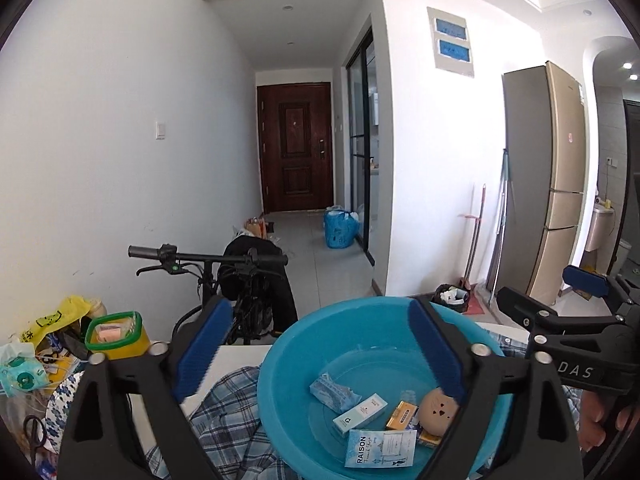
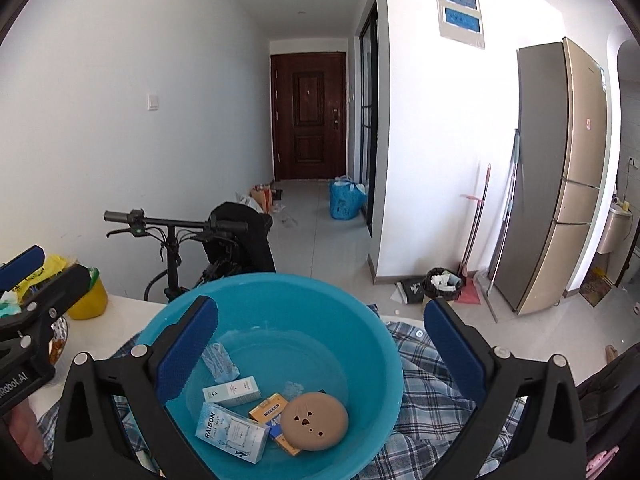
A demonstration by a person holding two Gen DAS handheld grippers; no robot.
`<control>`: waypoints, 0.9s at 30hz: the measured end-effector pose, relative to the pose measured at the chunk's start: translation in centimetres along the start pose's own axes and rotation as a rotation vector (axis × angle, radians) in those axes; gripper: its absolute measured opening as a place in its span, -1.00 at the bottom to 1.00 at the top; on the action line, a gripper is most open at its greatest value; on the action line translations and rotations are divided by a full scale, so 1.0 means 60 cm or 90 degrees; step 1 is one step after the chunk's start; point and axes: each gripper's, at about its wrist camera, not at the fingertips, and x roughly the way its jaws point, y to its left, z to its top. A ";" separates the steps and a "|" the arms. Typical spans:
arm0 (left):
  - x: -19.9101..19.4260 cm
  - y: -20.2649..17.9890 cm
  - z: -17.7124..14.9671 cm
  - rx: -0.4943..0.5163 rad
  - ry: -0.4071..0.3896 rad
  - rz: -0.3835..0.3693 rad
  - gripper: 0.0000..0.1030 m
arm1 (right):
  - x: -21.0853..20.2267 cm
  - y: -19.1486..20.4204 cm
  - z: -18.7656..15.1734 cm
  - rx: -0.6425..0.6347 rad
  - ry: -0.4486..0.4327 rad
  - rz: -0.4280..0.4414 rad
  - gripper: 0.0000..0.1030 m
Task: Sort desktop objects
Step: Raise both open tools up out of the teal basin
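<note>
A blue plastic basin (image 1: pixel 288 360) (image 2: pixel 360 344) sits on a plaid cloth. It holds several small items: a light blue RAISON box (image 1: pixel 380 449) (image 2: pixel 232 432), a white and teal box (image 1: pixel 360 412) (image 2: pixel 232 391), a yellow box (image 1: pixel 402 415) (image 2: pixel 269 406), a pale blue packet (image 1: pixel 332 391) (image 2: pixel 220 362) and a round tan case (image 1: pixel 438 412) (image 2: pixel 314 420). My left gripper (image 1: pixel 320 354) is open and empty above the basin. My right gripper (image 2: pixel 320 356) is open and empty above the basin, and also shows at the right of the left wrist view (image 1: pixel 560 304).
A yellow jar with a green rim (image 1: pixel 116 334) (image 2: pixel 90 300) and a heap of bags and masks (image 1: pixel 32 360) lie on the white table at the left. A bicycle (image 1: pixel 224 276) stands behind the table. A fridge (image 2: pixel 560 176) and bin (image 2: pixel 442 284) stand at the right.
</note>
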 end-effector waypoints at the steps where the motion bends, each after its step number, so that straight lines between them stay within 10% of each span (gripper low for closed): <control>1: -0.007 -0.002 0.002 0.004 -0.011 0.001 1.00 | -0.010 0.000 0.002 -0.001 -0.009 0.000 0.99; 27: -0.265 0.030 0.024 -0.048 -0.239 -0.033 1.00 | -0.235 -0.009 0.013 0.029 -0.230 0.045 0.99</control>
